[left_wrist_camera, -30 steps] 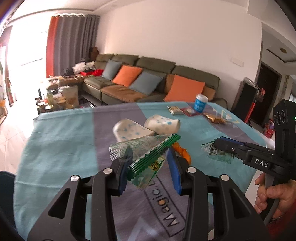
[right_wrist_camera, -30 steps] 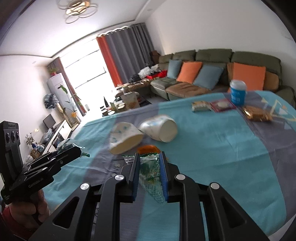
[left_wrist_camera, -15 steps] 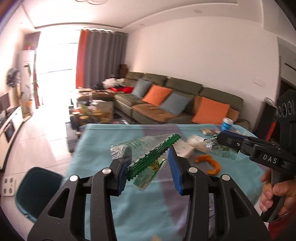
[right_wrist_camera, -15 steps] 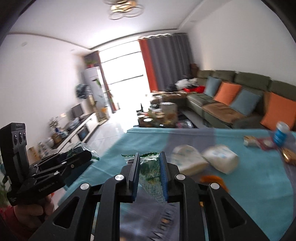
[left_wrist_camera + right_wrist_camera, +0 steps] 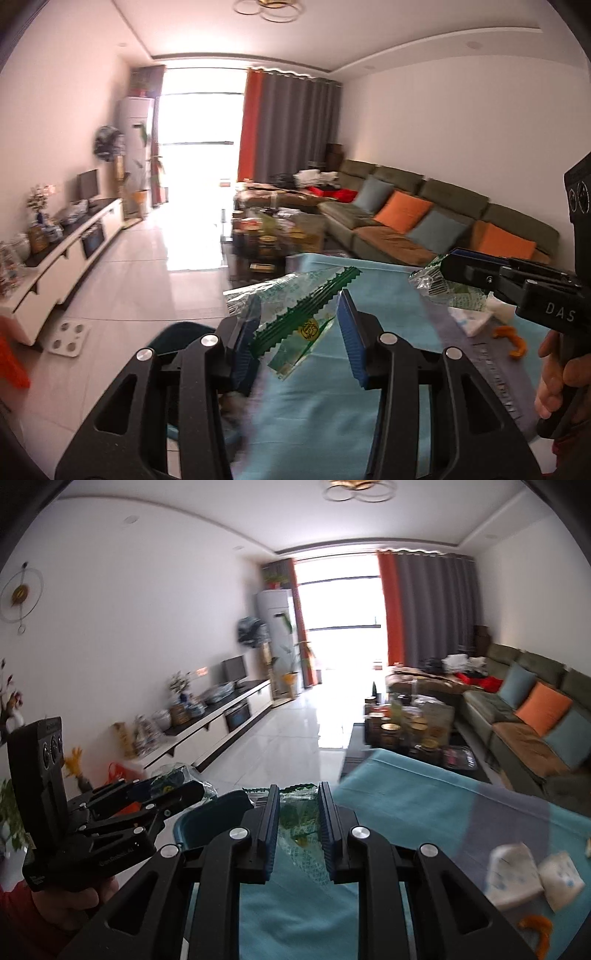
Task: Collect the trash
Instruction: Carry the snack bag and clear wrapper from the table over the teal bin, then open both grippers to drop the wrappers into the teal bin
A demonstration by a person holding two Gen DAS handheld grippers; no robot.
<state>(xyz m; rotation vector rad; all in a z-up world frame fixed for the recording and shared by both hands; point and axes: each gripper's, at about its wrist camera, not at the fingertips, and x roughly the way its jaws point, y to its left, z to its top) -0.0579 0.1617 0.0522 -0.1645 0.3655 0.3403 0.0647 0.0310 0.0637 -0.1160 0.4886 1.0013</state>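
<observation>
My left gripper (image 5: 298, 301) is shut on a clear wrapper with a green zigzag edge (image 5: 295, 317), which spans its blue pads. It hangs over the left edge of the teal-clothed table (image 5: 388, 295). Below it on the floor stands a dark teal bin (image 5: 173, 336), partly hidden by the fingers. My right gripper (image 5: 297, 794) is shut on a clear green-printed wrapper (image 5: 299, 823), above the bin (image 5: 210, 816) and the table's corner. Each gripper shows in the other's view: the right one (image 5: 454, 266) with its wrapper (image 5: 443, 288), the left one (image 5: 184, 794).
Two crumpled white paper cups (image 5: 513, 871) and an orange peel (image 5: 535, 923) lie on the table at right. A white scale (image 5: 70, 338) sits on the tiled floor. A TV cabinet (image 5: 74, 240) lines the left wall; a cluttered coffee table (image 5: 277, 232) and a sofa (image 5: 406, 221) stand beyond.
Both grippers have swung left from over the middle of the table to its left edge, each still holding its wrapper. The bin and the floor have come into view.
</observation>
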